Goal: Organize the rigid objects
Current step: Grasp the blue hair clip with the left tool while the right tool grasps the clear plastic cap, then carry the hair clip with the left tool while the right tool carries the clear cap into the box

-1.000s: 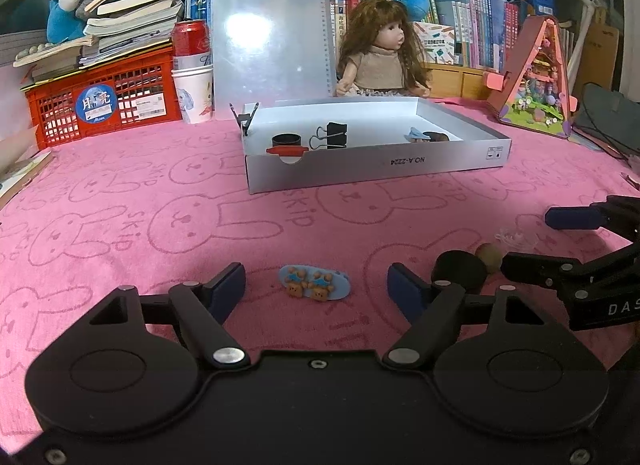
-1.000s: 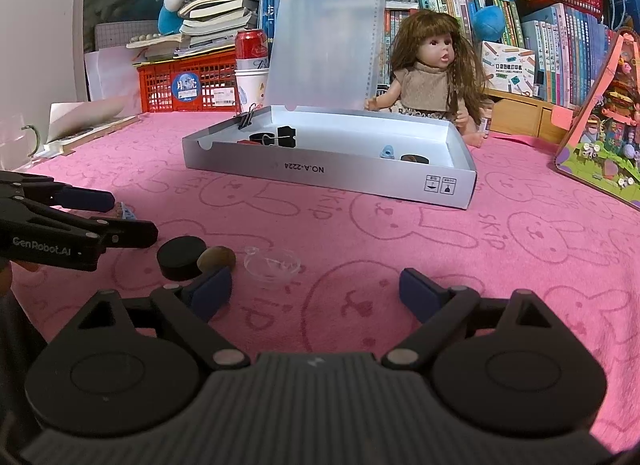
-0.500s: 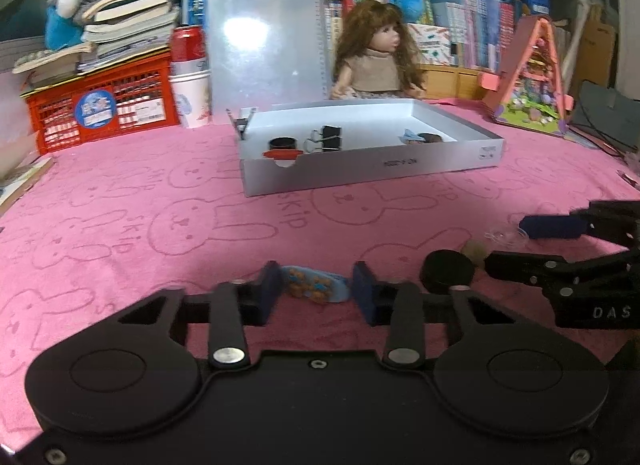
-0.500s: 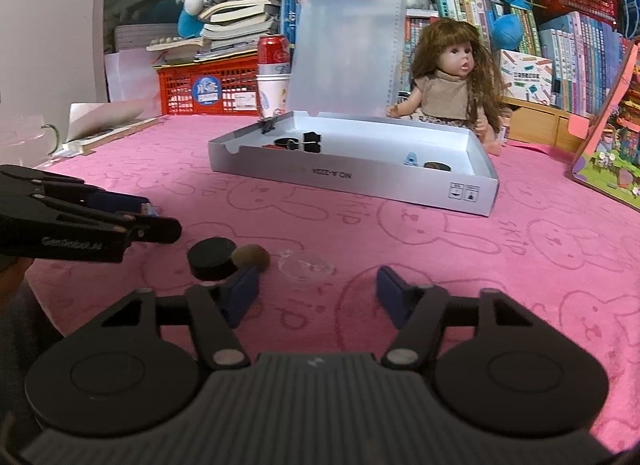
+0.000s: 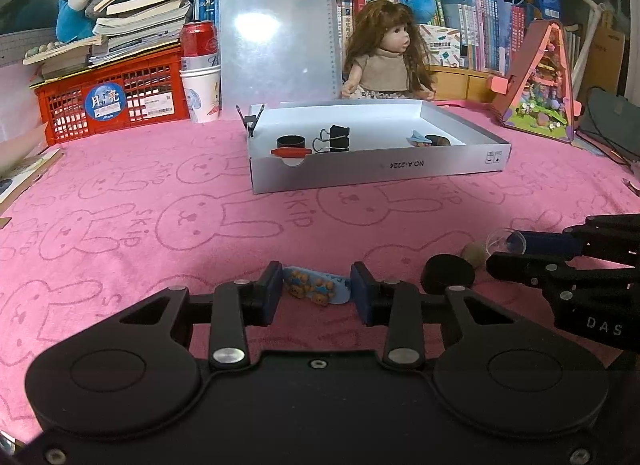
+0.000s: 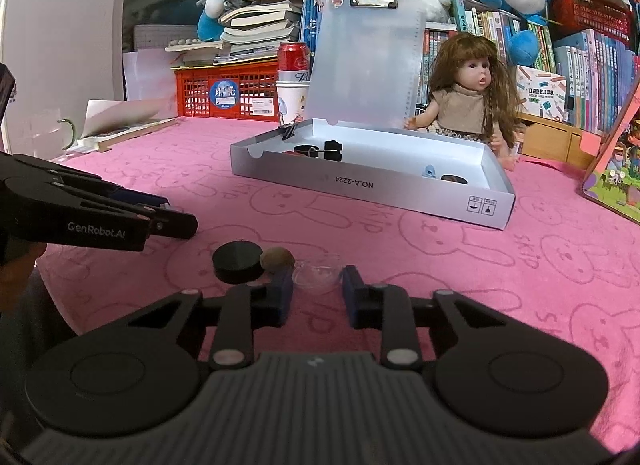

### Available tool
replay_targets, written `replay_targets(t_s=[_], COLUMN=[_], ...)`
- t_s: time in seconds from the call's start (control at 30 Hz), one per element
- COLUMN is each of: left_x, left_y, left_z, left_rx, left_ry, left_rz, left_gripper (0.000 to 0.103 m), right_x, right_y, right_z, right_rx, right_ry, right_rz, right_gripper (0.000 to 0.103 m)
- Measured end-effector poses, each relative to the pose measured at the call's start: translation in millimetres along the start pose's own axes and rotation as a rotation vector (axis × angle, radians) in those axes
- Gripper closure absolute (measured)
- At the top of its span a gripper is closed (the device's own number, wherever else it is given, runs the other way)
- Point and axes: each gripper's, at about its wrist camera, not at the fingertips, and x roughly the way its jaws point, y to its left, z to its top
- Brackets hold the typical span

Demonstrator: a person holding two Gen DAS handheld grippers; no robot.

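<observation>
Left gripper [image 5: 316, 291] clamped low — right gripper [image 6: 316, 292] closing, angled down.

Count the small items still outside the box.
4: blue bear clip at left; black disc, brown ball and clear dish in a row to its right. None looks hidden.

"NO.A-2224" on white box [image 5: 400, 167]

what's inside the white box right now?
In the white box: a black ring, a red piece at the front notch, a black binder clip, a small blue item and a dark round one. The front wall hides the floor just behind it.
</observation>
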Motion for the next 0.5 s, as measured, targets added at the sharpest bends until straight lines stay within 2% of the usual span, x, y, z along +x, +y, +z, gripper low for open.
replay_targets(t_s=[0.5], left_x=[4.5], left_y=[-9.0], left_z=[13.8], left_rx=[-0.027], left_ry=[0.006], left_rz=[-0.021], left_gripper=[0.068], right_x=[1.6], right_y=[-3.1], right_z=[8.9], right_rx=[0.014], right_ry=[-0.022], right_rz=[-0.022], right_gripper=[0.071])
